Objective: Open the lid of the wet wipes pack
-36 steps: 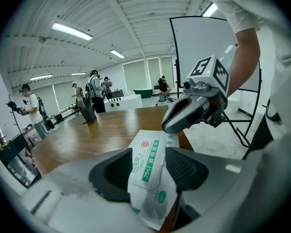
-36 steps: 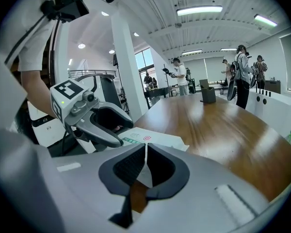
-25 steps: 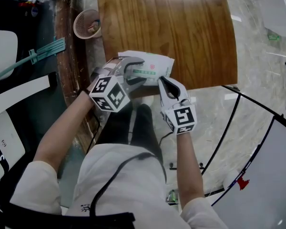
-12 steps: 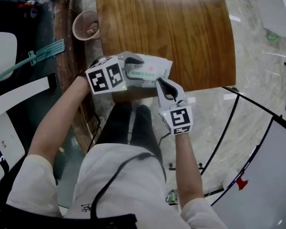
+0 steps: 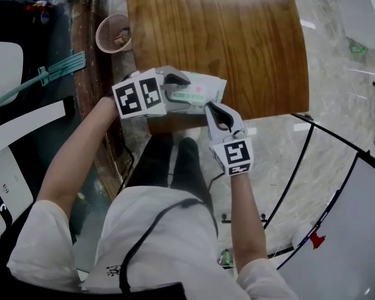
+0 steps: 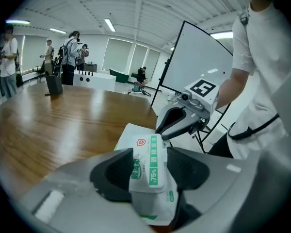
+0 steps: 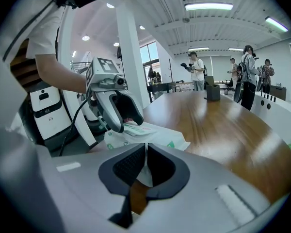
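The wet wipes pack (image 5: 203, 87), white with green print, lies at the near edge of the wooden table (image 5: 225, 36). My left gripper (image 5: 175, 87) reaches over it from the left. Its jaws are closing, with the pack's lid flap (image 6: 149, 161) between the pads; it carries a green stripe. I see no firm press on the lid. My right gripper (image 5: 211, 107) comes from the near side and is shut on the pack's thin near edge (image 7: 144, 174). In the right gripper view the left gripper (image 7: 119, 115) stands over the pack (image 7: 153, 134).
A pink basket (image 5: 114, 31) stands on the floor left of the table. A whiteboard (image 5: 356, 230) leans at the lower right. A dark box (image 6: 53, 84) sits far down the table, where several people stand. The person's legs (image 5: 175, 161) are just below the table edge.
My left gripper has rolled and shifted up and left, so its marker cube now faces the camera more squarely, and sits over the pack's lid. The right gripper has kept its hold.
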`<state>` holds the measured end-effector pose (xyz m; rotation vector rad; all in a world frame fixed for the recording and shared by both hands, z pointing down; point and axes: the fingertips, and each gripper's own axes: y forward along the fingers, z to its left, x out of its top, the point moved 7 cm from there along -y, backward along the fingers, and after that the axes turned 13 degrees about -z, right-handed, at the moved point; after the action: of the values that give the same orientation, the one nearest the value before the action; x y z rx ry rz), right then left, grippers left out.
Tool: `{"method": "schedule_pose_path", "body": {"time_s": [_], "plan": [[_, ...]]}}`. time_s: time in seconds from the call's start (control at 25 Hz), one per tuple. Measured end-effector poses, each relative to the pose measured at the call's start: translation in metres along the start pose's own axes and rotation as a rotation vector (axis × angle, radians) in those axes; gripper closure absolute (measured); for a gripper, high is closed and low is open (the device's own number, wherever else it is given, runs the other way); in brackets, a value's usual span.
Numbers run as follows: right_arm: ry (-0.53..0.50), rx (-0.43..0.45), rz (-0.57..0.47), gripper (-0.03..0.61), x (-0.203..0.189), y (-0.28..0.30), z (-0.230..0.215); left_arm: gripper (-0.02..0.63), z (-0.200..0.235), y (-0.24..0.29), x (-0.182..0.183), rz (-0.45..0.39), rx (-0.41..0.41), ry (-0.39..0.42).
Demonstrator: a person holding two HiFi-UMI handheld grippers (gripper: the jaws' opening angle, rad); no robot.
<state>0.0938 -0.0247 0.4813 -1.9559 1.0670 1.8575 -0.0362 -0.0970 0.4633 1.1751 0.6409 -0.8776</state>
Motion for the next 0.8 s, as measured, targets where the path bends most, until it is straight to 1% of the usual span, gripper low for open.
{"method": "schedule_pose_path", "body": {"time_s": [0.12, 0.32, 0.56, 0.8], "plan": [[-0.005, 0.002, 0.004, 0.557, 0.000, 0.001, 0.000, 0.414, -0.003, -0.004, 0.005, -0.017, 0.021, 0.043], [-0.006, 0.003, 0.014, 0.557, 0.001, 0.001, 0.001, 0.459, -0.001, -0.020, 0.023, -0.106, 0.113, 0.111], [-0.006, -0.004, 0.019, 0.557, 0.002, 0.000, 0.001, 0.500, 0.009, -0.030, 0.032, -0.147, 0.168, 0.141], [-0.008, -0.009, 0.021, 0.557, 0.001, 0.000, 0.002, 0.526, 0.016, -0.032, 0.031, -0.150, 0.192, 0.155]]}}
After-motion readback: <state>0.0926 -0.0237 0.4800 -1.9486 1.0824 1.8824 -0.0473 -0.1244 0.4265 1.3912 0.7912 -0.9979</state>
